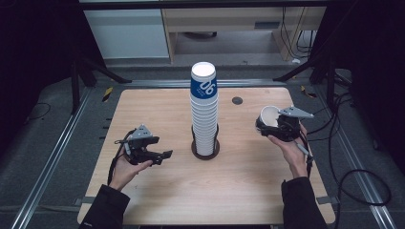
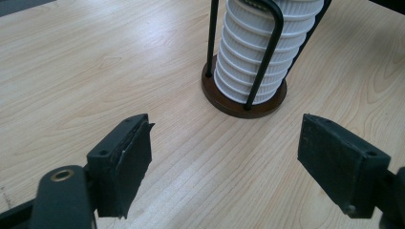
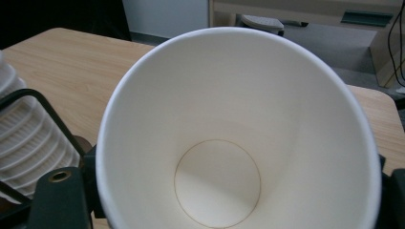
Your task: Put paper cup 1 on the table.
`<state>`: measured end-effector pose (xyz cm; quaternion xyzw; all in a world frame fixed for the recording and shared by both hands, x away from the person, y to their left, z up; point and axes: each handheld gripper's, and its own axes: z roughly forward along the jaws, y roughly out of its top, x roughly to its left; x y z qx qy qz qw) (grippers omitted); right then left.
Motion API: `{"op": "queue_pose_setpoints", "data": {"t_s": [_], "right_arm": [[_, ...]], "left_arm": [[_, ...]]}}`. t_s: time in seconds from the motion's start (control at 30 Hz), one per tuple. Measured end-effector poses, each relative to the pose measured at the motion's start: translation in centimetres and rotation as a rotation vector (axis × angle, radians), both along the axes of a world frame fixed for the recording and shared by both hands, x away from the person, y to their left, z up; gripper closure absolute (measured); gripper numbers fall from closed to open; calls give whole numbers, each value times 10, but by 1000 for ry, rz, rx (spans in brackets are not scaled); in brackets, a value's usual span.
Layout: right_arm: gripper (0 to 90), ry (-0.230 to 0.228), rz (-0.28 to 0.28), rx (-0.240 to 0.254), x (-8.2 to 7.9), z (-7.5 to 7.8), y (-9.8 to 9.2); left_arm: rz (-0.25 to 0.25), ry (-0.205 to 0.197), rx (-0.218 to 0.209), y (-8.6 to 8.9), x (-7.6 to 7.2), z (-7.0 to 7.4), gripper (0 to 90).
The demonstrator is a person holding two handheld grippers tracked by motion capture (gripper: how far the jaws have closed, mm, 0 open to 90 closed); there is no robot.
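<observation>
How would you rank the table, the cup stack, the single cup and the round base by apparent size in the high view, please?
1. Table, by far the largest.
2. Cup stack.
3. Single cup and round base: these look about alike, and the right gripper hides part of the cup, so I won't rank them.

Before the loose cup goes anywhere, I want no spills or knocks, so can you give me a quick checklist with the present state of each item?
1. Right gripper has a grip on the paper cup: ok; in the right gripper view the cup sits between the jaws.
2. Cup is empty: ok; its white inside and bare bottom show.
3. Left gripper is free: ok; its jaws stand wide apart with nothing between them.
4. Stack of cups sits upright in its wire holder: ok.
5. Table between cup and stack is clear: ok.
6. Cup wall is not crushed by the grip: cannot tell; the rim looks round, but the outside is hidden.
</observation>
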<state>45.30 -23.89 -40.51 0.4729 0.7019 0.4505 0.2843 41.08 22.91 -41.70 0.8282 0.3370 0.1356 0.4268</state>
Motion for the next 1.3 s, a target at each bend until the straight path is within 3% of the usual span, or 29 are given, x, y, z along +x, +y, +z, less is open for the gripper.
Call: {"op": "queue_pose_setpoints", "data": {"t_s": [0.3, 0.8, 1.3], "right_arm": [[195, 77, -32, -47, 19, -15, -7], [192, 190, -14, -99, 32, -40, 5], [185, 253, 1, -115, 41, -58, 10]], "left_arm": [[-1, 0, 9, 0, -1, -1, 184], [0, -4, 14, 0, -2, -1, 185], [-5, -5, 15, 0, -2, -1, 183]]}}
